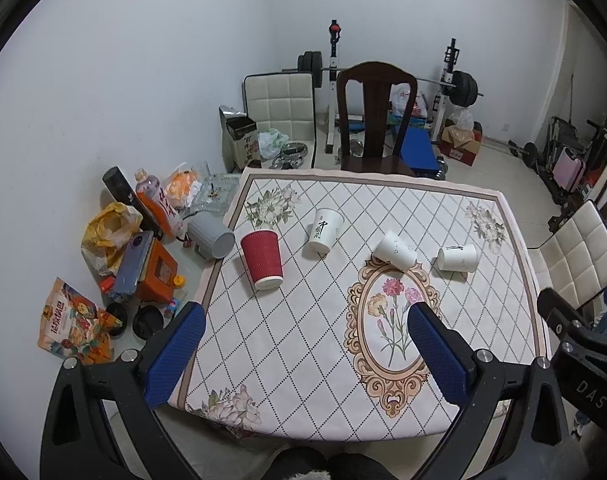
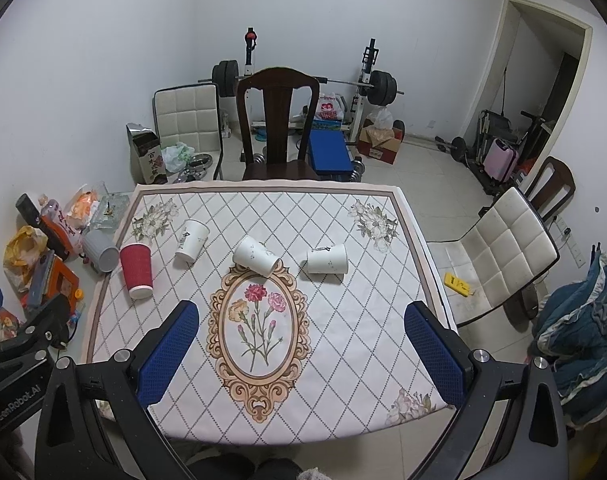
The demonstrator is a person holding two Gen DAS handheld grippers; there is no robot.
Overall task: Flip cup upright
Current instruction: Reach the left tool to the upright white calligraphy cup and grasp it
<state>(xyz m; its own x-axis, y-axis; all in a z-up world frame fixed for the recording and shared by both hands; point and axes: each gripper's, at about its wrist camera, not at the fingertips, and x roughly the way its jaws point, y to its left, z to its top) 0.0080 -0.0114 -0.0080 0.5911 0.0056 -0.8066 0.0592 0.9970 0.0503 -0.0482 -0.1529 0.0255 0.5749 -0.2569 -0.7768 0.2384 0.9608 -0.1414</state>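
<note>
Several paper cups lie on their sides in a row across the table (image 1: 287, 360) (image 2: 343, 340). A red ribbed cup (image 1: 262, 260) (image 2: 137, 271) is at the left. A white cup with green print (image 1: 324, 230) (image 2: 192, 240) is beside it. A white cup (image 1: 395, 251) (image 2: 256, 256) lies near the middle. Another white cup (image 1: 457, 258) (image 2: 327, 259) is at the right. My left gripper (image 1: 303, 352) is open and empty above the near table edge. My right gripper (image 2: 303, 356) is open and empty, also well short of the cups.
A dark wooden chair (image 1: 373, 120) (image 2: 277, 124) stands at the far side. A white padded chair (image 2: 499, 256) is at the right. A grey cup (image 1: 211, 236), bags and boxes (image 1: 143, 256) clutter the floor at the left. Weight equipment (image 2: 303, 80) stands by the wall.
</note>
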